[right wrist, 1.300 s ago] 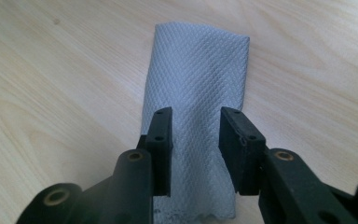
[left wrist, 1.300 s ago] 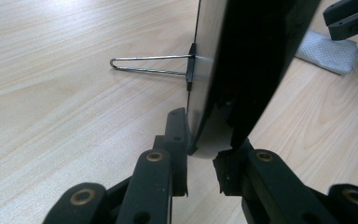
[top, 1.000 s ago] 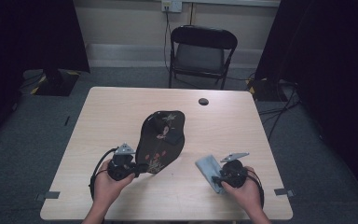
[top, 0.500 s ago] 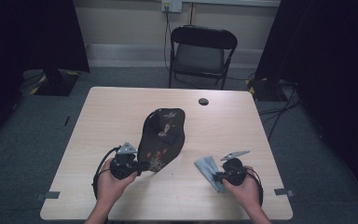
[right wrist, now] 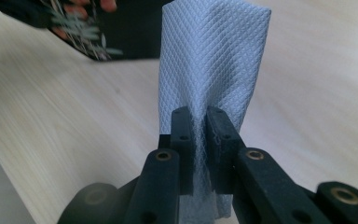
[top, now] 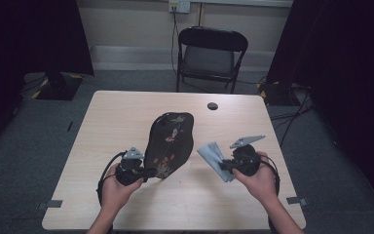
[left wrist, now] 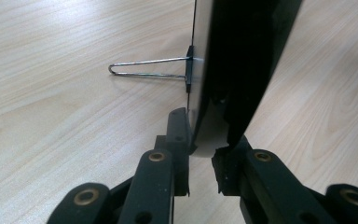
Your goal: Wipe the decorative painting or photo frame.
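A dark oval plate (top: 168, 139) painted with flowers stands tilted at mid-table, propped from behind by a thin wire stand (left wrist: 144, 67). My left gripper (top: 148, 170) is shut on the plate's near edge; in the left gripper view the jaws (left wrist: 205, 149) pinch the black rim (left wrist: 242, 60). A pale blue-grey cloth (top: 214, 156) hangs from my right gripper (top: 224, 165), which is raised off the table to the plate's right. The right gripper view shows the jaws (right wrist: 199, 135) shut on the cloth (right wrist: 209, 60), with the plate (right wrist: 84, 28) beyond at upper left.
The light wooden table (top: 117, 117) has a small round black object (top: 213, 106) near its far edge. A black folding chair (top: 209, 53) stands behind the table. Dark curtains hang on both sides.
My right gripper has closed on the cloth and lifted it up off the table. The left gripper and the plate have stayed put.
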Demonstrator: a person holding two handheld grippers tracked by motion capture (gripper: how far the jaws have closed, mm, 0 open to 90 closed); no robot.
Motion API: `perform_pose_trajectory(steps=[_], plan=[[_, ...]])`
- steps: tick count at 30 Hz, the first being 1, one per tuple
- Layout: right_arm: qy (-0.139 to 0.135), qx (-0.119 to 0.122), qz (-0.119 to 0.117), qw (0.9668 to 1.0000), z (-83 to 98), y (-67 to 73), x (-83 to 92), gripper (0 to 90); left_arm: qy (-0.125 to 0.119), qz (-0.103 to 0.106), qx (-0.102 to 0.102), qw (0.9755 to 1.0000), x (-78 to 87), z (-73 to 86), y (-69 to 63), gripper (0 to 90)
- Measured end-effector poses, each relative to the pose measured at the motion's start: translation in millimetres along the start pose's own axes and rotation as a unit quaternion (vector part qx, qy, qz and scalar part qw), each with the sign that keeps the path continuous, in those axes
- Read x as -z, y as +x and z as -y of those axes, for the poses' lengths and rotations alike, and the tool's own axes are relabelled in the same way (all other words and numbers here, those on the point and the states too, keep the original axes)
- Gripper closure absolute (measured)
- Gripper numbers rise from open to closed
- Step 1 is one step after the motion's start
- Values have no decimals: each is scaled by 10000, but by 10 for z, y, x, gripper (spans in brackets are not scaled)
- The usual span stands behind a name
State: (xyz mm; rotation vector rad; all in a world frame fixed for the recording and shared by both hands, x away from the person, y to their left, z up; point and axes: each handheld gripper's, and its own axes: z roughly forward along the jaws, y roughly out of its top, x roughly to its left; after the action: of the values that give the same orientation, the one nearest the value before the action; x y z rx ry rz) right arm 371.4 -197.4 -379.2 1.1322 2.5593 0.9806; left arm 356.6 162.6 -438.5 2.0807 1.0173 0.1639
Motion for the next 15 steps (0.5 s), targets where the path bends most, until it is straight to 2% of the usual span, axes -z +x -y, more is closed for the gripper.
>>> perform_pose_trajectory(steps=[8,12,15], plan=[[-338,318,-59,9989,-491,54,232,829,37,2,-18,10000,1,0,4,785],[-491,429,-60,9979,-741,89,212,828,48,9,-13,10000,0,-1,8,786],[-613,414,-127,9972,-900,98,146,827,40,32,-22,10000,-3,-11,8,786]])
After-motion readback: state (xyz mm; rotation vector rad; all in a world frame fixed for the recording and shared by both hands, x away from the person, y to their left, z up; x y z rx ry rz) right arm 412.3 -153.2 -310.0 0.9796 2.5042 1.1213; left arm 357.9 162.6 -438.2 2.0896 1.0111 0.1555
